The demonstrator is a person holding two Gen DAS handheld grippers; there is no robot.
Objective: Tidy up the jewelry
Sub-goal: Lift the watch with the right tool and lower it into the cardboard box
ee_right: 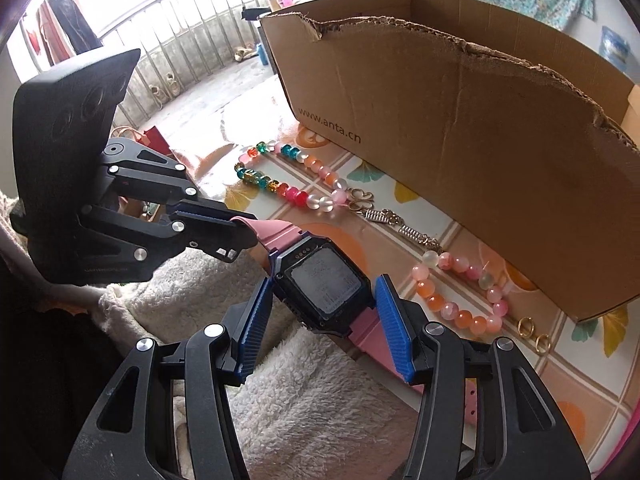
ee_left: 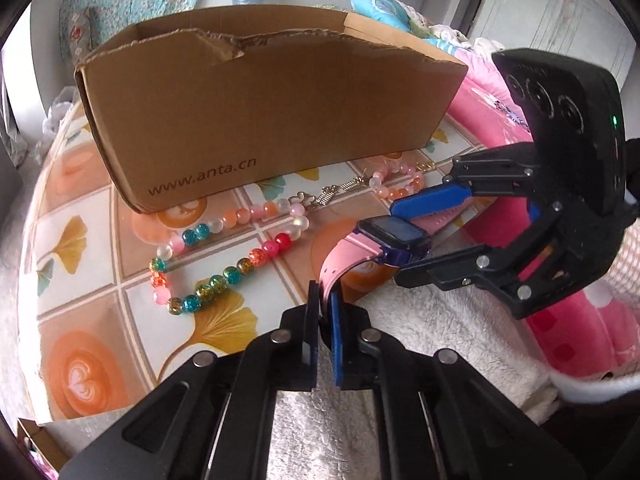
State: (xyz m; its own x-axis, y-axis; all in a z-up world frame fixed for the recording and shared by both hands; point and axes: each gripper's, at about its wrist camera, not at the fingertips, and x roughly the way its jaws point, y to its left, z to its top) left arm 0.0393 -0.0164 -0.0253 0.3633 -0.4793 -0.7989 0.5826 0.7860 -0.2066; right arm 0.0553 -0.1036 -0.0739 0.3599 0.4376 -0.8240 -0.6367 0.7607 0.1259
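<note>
At the left of the left wrist view, a string of coloured beads (ee_left: 208, 256) is laid in a loop on the patterned tabletop (ee_left: 80, 240), just in front of a torn cardboard box (ee_left: 260, 120) printed with a web address. Further right, a metal chain with a charm (ee_left: 332, 194) is joined to a run of pink and orange beads (ee_left: 396, 184) beside the box's lower edge. A pink-strapped watch (ee_left: 394, 236) is held over the tabletop's near edge, above a white fleecy blanket (ee_left: 420, 344). The left tool (ee_left: 325, 312) is pressed together on the end of the watch's pink strap. The right tool (ee_left: 400, 240) is spread around the watch's dark body, one blue pad seen on each side; in the right wrist view the pads (ee_right: 256, 320) are seen against the case edges, though firm pressure cannot be told. In that view, two gold rings (ee_right: 534, 334) are seen on the tabletop near the box's right corner.
</note>
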